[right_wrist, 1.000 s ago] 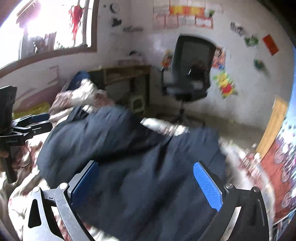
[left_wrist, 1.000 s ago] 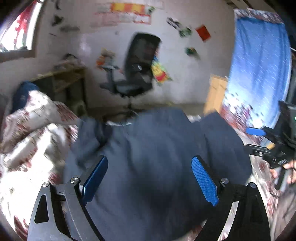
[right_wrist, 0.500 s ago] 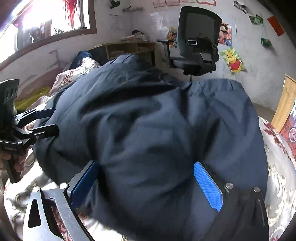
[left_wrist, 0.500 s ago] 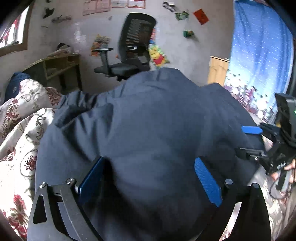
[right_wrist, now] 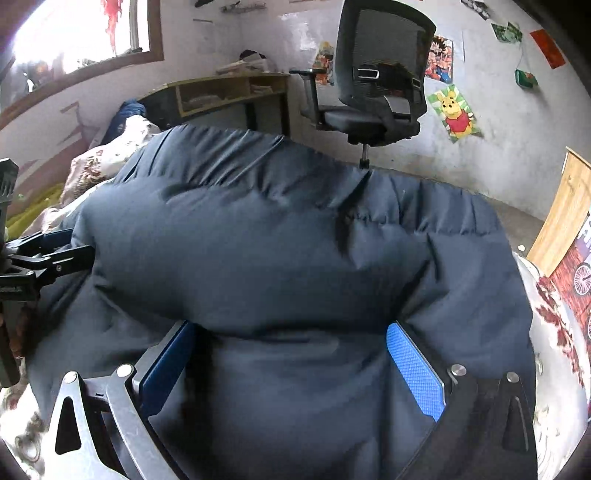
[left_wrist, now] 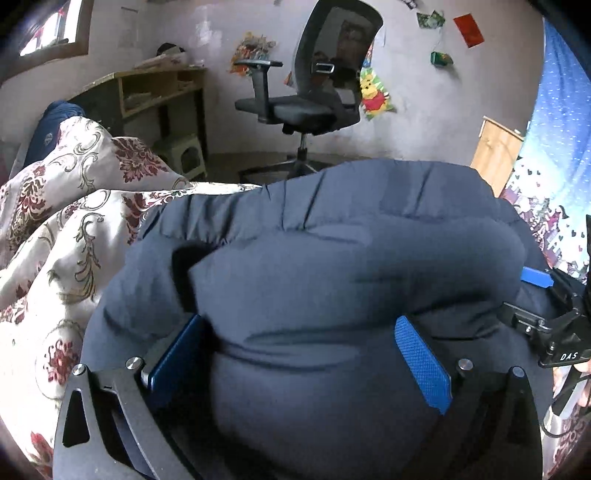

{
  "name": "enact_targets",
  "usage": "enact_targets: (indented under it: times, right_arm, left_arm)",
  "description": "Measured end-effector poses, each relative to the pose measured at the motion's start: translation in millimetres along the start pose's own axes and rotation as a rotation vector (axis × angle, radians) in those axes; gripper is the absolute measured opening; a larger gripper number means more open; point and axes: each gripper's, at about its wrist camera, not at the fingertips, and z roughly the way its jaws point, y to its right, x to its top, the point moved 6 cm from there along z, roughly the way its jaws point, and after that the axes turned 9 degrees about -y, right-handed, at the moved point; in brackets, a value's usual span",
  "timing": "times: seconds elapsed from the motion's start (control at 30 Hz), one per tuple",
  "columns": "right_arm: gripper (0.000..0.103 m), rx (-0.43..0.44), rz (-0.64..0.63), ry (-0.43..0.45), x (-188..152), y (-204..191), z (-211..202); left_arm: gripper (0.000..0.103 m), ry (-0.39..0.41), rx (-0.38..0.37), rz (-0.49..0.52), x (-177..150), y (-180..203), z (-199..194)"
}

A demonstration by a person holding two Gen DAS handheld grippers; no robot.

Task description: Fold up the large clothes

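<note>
Behind the work area stands a pale wall with stickers, a black office chair (left_wrist: 314,92) and a wooden desk (left_wrist: 147,92). Left wrist view: a floral quilt (left_wrist: 66,221) covers the bed on the left, and a blue curtain (left_wrist: 554,147) hangs at the right edge. A navy puffer jacket (left_wrist: 314,277) lies bunched on the bed and fills the frame. My left gripper (left_wrist: 299,354) has both blue pads spread wide, with the jacket's padded bulk bulging up between them. The fabric presses against both pads (left_wrist: 421,362), but the jaws have not closed on it. My right gripper (left_wrist: 535,306) shows at the right edge, touching the jacket's side; its opening cannot be judged from here.

Right wrist view: this side adds a window (right_wrist: 81,33) at upper left and a Winnie-the-Pooh poster (right_wrist: 456,114) on the wall. The jacket (right_wrist: 295,240) again covers most of the frame. My right gripper (right_wrist: 291,365) is likewise wide open, the jacket swelling between its pads. My left gripper (right_wrist: 40,254) shows at the left edge against the jacket's side.
</note>
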Motion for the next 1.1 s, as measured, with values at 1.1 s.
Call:
enact_targets:
  times: [1.1]
  right_arm:
    - [0.103, 0.007, 0.129, -0.008, 34, 38, 65]
  left_arm:
    - [0.102, 0.022, -0.111, -0.163, 30, -31, 52]
